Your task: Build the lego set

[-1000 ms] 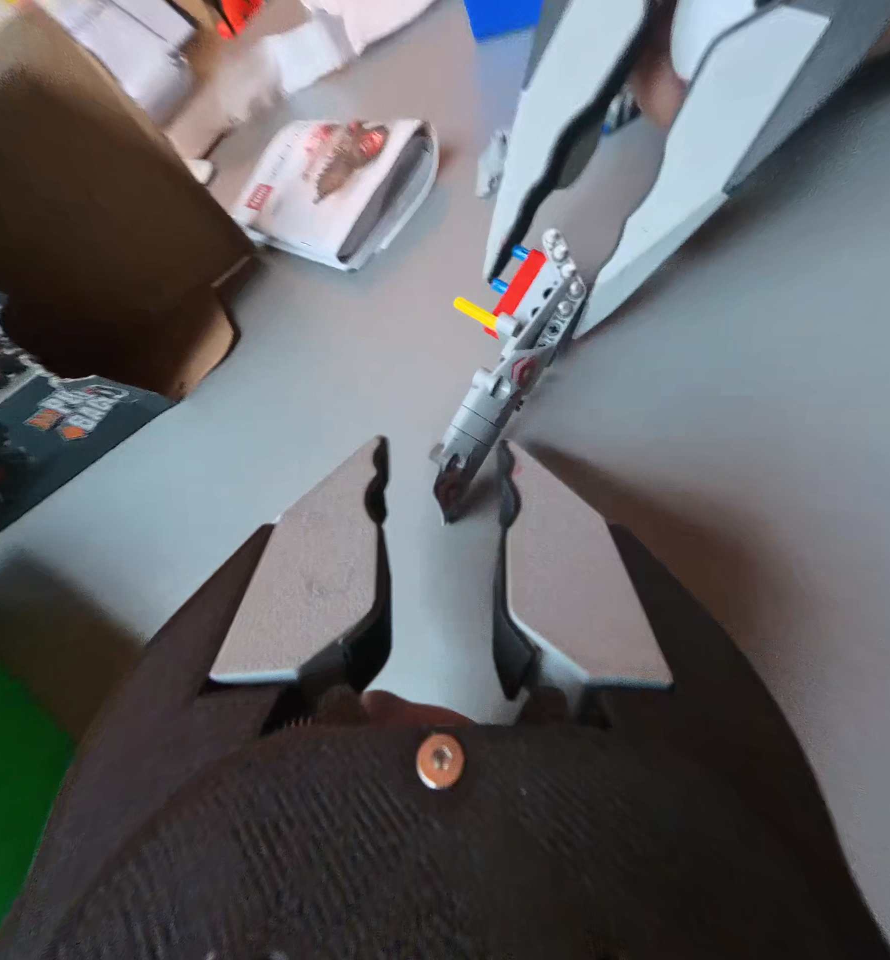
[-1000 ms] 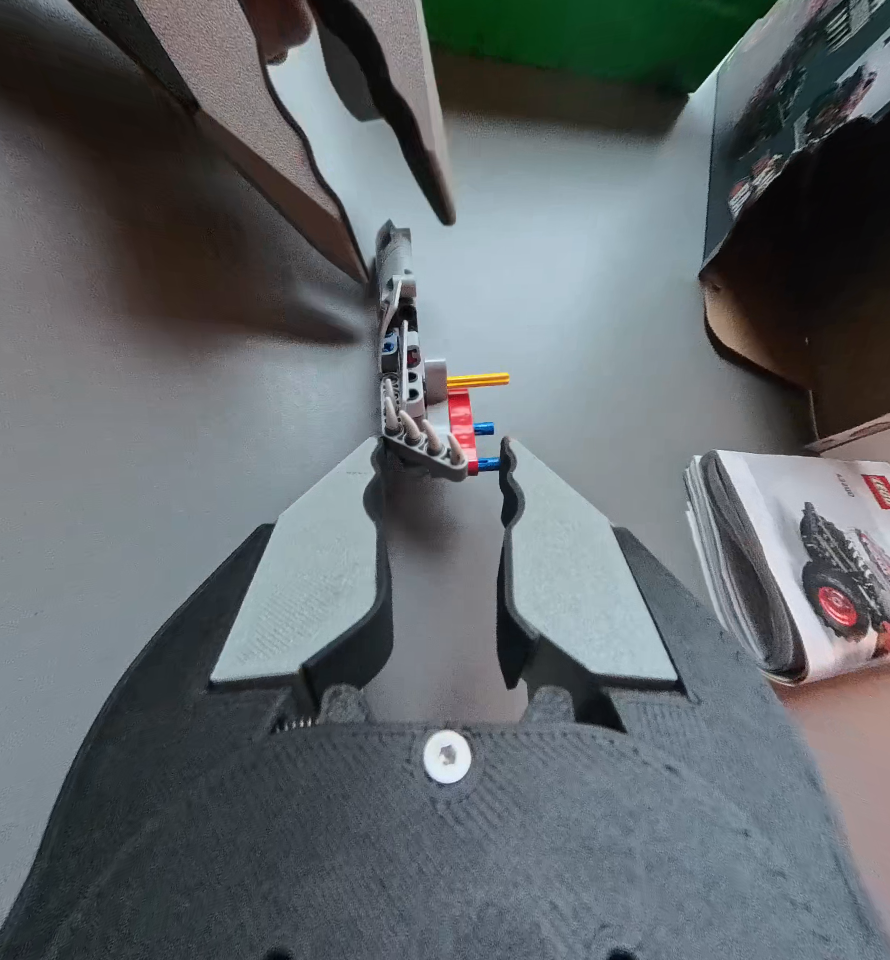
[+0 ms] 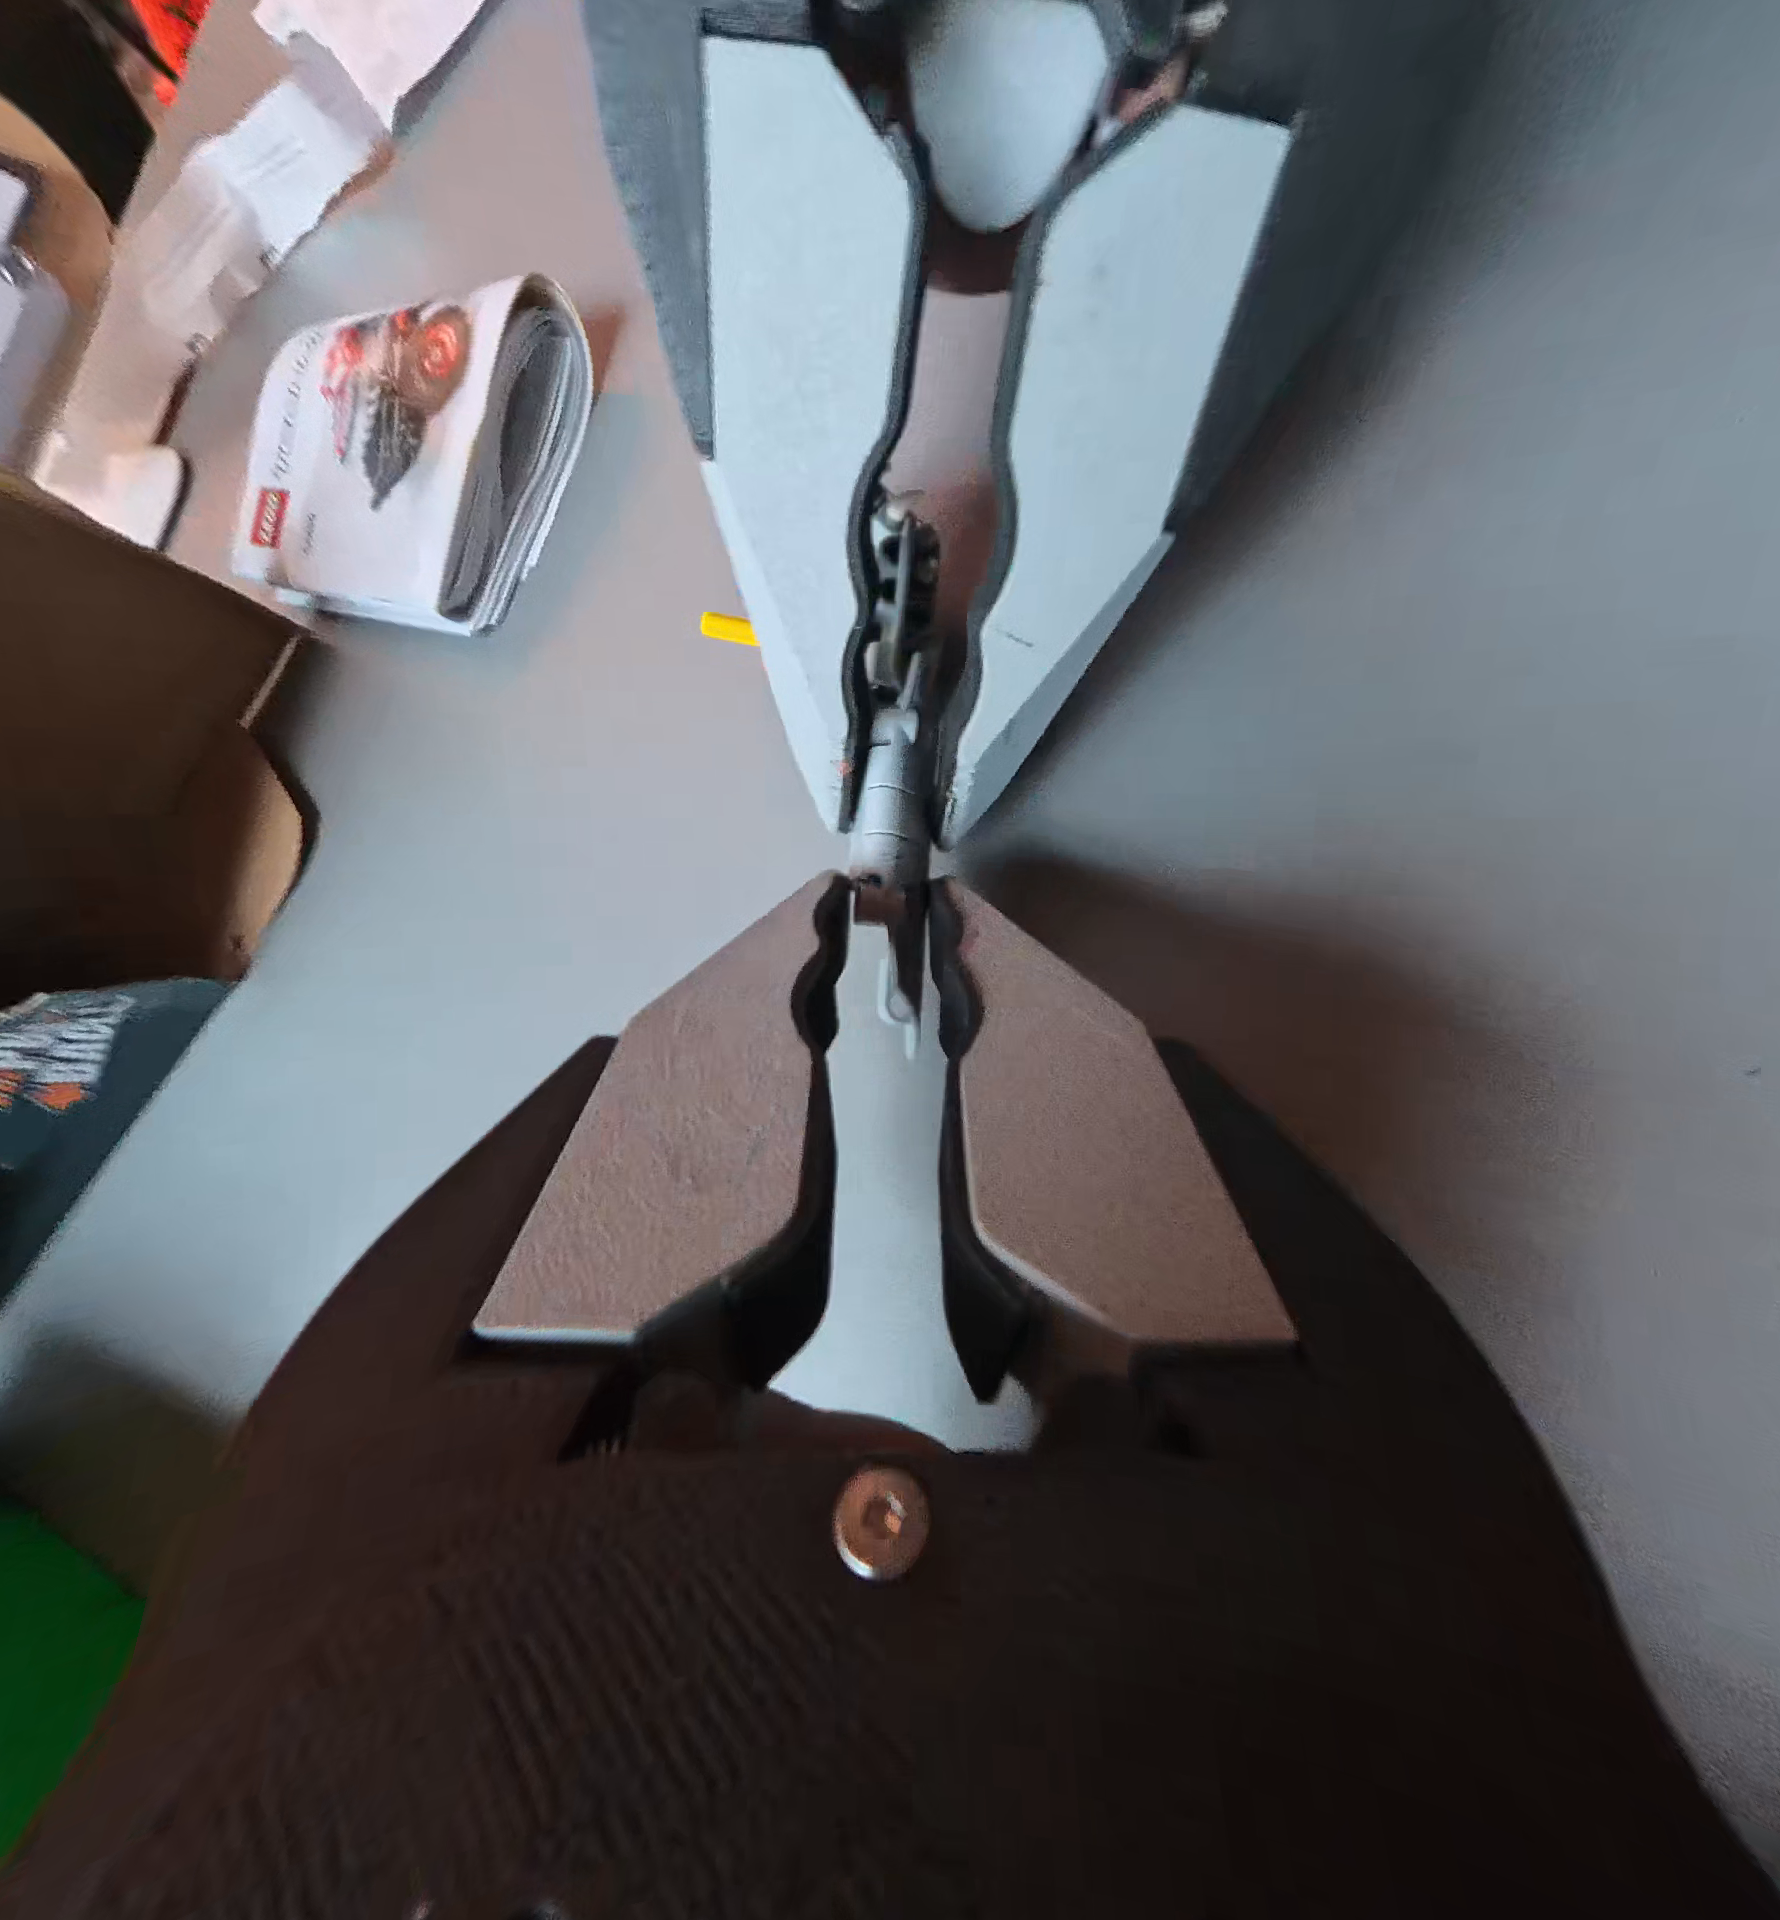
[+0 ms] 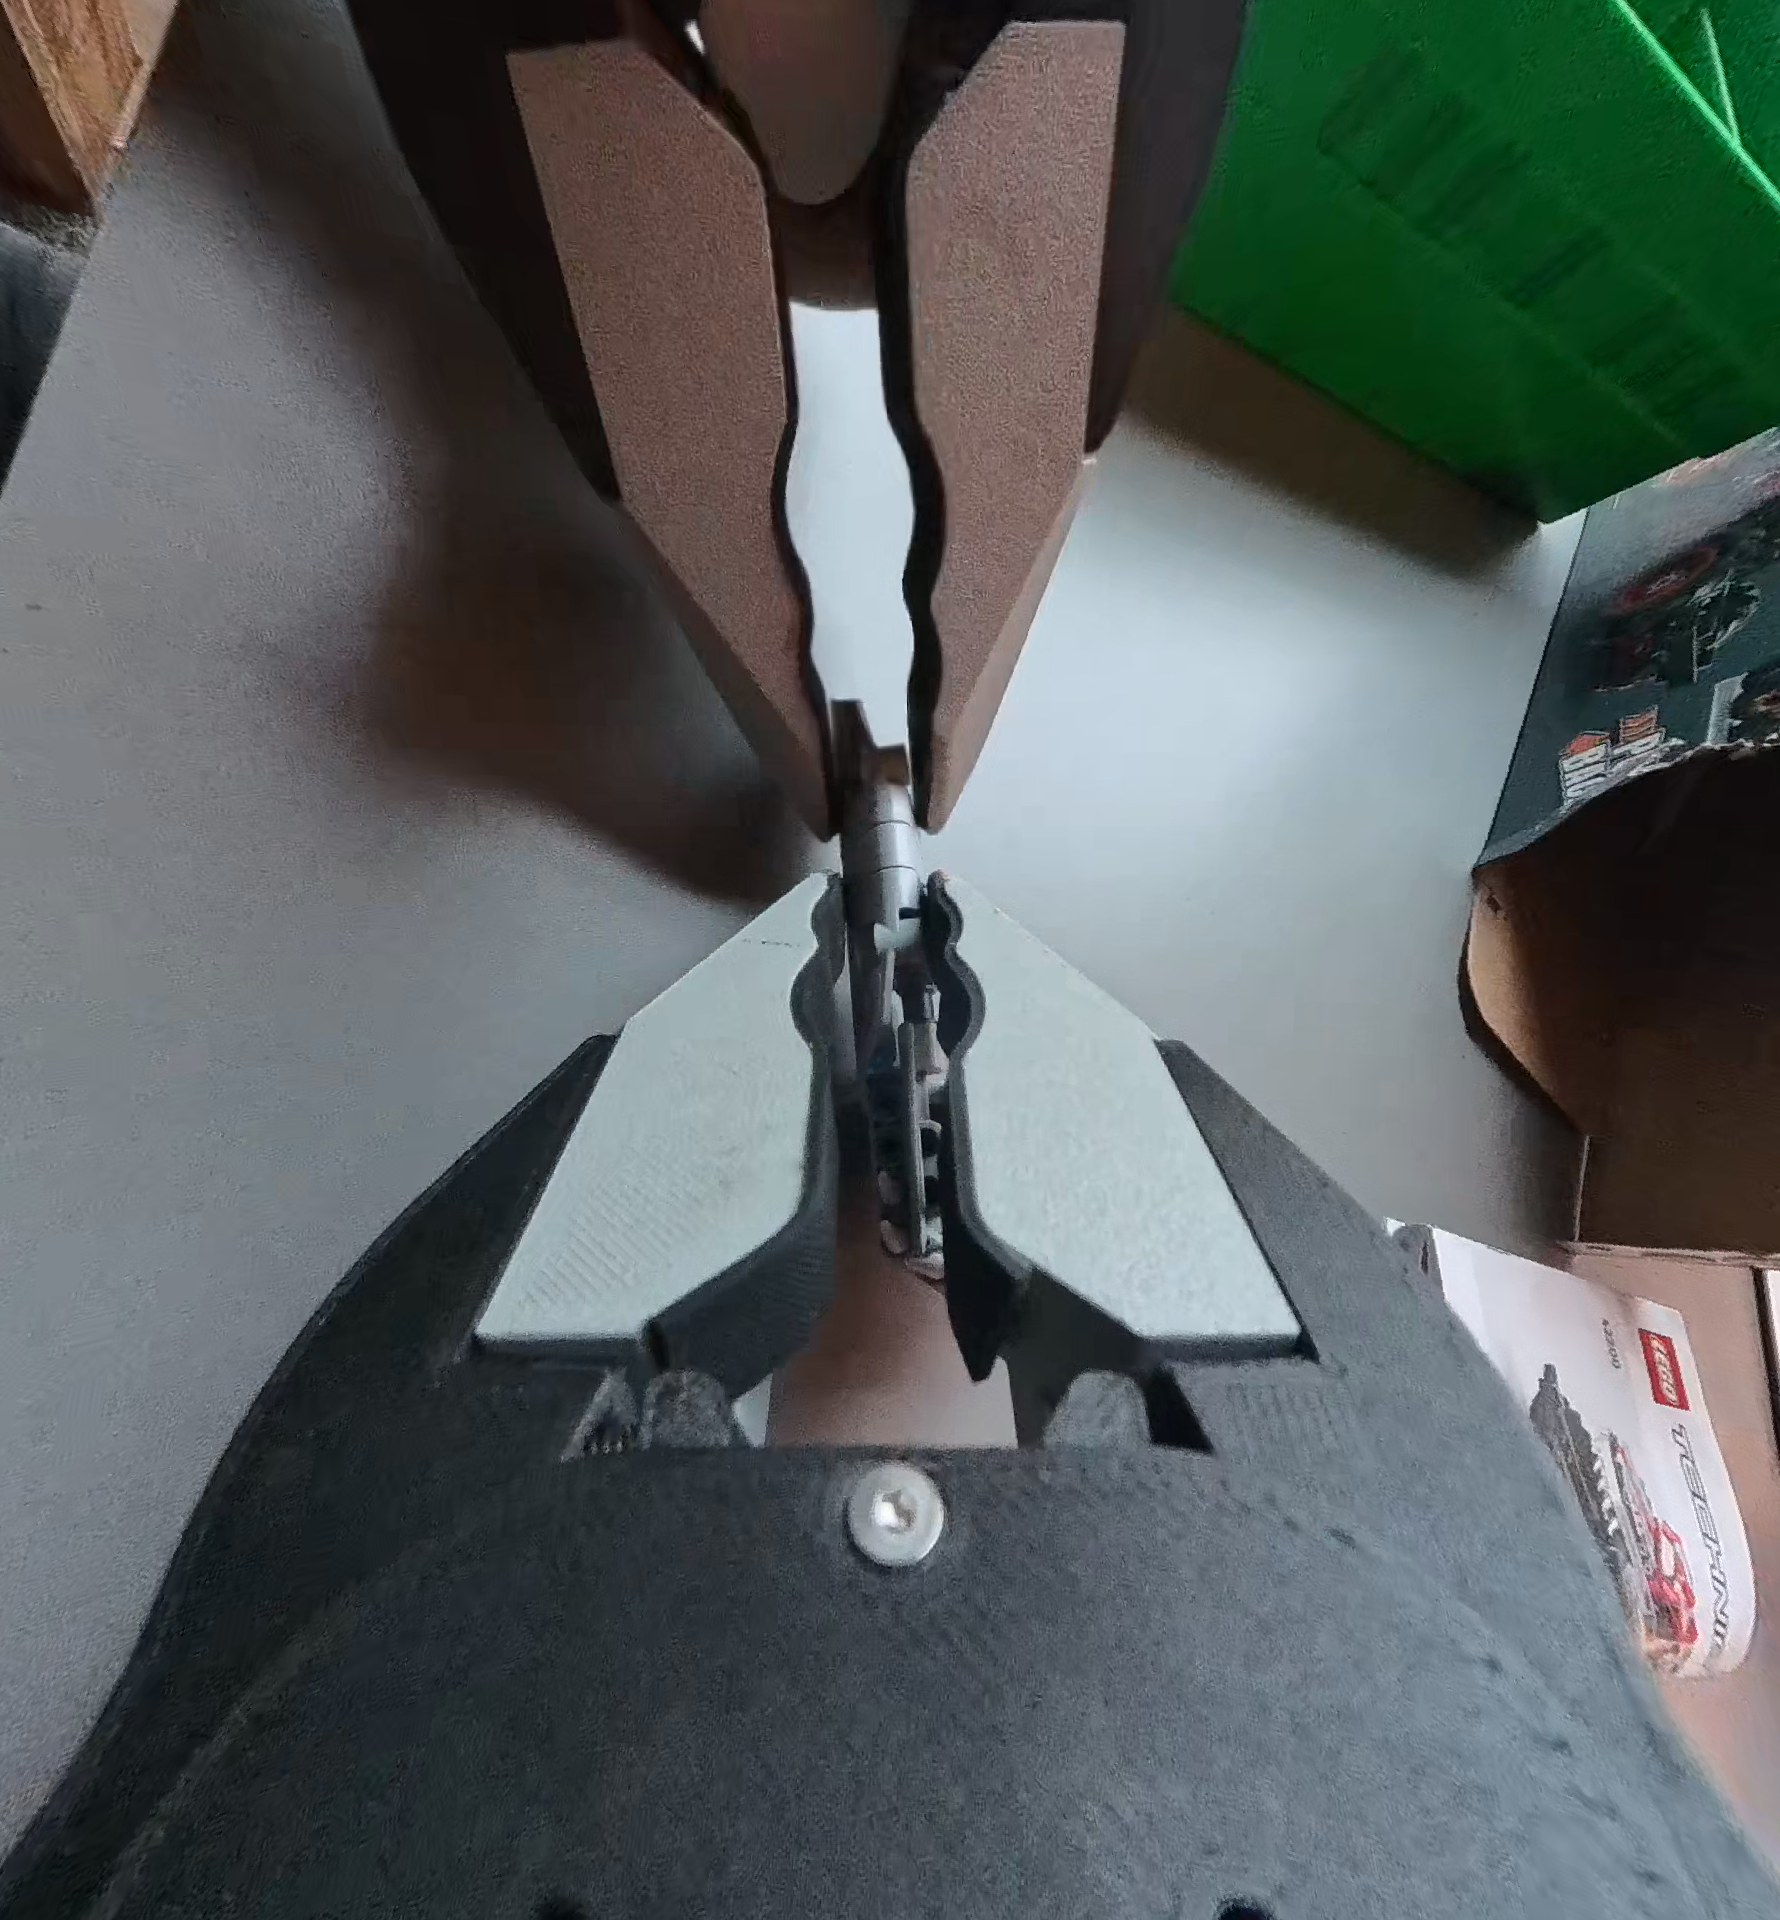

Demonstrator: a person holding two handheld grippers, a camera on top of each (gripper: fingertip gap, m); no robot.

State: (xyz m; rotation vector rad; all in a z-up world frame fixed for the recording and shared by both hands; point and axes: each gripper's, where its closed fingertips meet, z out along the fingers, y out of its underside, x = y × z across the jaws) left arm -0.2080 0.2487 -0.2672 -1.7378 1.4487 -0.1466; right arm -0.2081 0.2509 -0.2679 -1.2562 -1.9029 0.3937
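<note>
1. Grey counter (image 3: 1488,727). From the left wrist view: open cardboard box (image 3: 86,748) at 9 o'clock, folded instruction booklet (image 3: 418,457) at 11, green bin (image 4: 1488,208) at 1 in the right view.
2. Lego assembly (image 3: 891,769) mid-frame, gripped at both ends: left hand-held gripper (image 3: 888,894) closed on its near tip, right hand-held gripper (image 4: 881,894) closed on the far part.
3. Assembly mostly hidden between fingers; yellow pin (image 3: 728,628) pokes out at 11.
4. Booklet and box print blurred.
</note>
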